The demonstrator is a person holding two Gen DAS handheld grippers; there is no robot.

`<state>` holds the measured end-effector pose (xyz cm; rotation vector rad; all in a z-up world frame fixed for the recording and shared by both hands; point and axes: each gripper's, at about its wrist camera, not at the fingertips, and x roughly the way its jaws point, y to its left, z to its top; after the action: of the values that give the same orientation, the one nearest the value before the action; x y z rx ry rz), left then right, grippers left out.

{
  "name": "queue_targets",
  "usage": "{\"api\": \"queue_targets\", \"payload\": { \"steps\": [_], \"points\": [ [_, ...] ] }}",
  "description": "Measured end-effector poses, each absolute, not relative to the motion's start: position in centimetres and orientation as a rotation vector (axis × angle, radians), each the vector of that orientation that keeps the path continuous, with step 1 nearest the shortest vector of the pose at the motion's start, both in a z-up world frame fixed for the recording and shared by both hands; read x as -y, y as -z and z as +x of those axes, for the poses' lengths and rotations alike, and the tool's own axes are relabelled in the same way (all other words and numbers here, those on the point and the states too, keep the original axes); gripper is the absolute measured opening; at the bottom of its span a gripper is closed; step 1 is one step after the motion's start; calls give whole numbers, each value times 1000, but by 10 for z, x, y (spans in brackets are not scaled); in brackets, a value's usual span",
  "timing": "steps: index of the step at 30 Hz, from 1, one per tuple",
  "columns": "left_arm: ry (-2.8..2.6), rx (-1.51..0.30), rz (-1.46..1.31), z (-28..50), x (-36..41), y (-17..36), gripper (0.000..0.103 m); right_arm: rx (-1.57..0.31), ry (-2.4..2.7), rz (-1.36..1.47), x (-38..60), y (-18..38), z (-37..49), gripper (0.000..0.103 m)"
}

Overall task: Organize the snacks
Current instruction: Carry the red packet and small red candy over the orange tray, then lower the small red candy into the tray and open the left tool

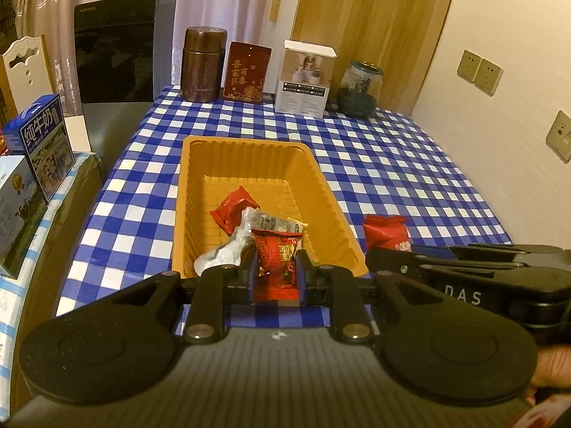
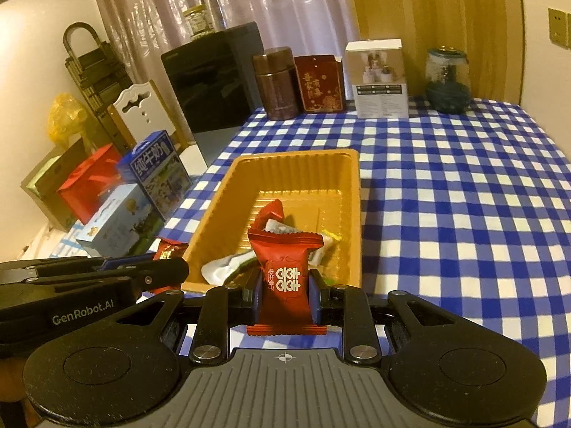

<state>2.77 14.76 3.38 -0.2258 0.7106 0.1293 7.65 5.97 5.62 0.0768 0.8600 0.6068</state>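
— What can you read on what you're holding?

— My right gripper (image 2: 284,287) is clamped on a red foil candy packet (image 2: 283,271) with a white double-happiness character printed on it. My left gripper (image 1: 275,271) is clamped on another red packet (image 1: 276,260), crinkly, its print too blurred to read. The side of the left tool reads "GenRobot.AI" in the right wrist view.

— And where do the snacks sit?

— Both packets hang just over the near rim of the orange tray (image 1: 200,185), a ribbed, thin plastic rectangle on the blue-and-white checked bench (image 1: 392,164). Inside it lie a red wrapper (image 1: 232,208), a silvery wrapper (image 1: 228,249) and a yellow-edged one.

— Anything around it?

— At twelve o'clock along the far edge: a brown metal canister (image 1: 203,64), a red box with gold characters (image 1: 247,71), a white carton (image 1: 305,78) and a glass jar (image 1: 360,89). At nine o'clock, off the bench, a blue milk carton (image 1: 43,142) reading 纯牛奶.
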Motion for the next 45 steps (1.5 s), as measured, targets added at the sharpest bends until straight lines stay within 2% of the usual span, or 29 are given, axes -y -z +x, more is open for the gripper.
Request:
{"api": "queue_targets", "payload": {
  "steps": [18, 30, 45],
  "points": [
    [-114, -735, -211, 74, -176, -32, 19, -873, -632, 84, -84, -47, 132, 26],
    [-89, -776, -160, 144, -209, -27, 19, -920, -643, 49, -110, -27, 204, 26],
    [-59, -877, -85, 215, -228, 4, 19, -1003, -670, -45, -144, 8, 262, 26]
  ]
}}
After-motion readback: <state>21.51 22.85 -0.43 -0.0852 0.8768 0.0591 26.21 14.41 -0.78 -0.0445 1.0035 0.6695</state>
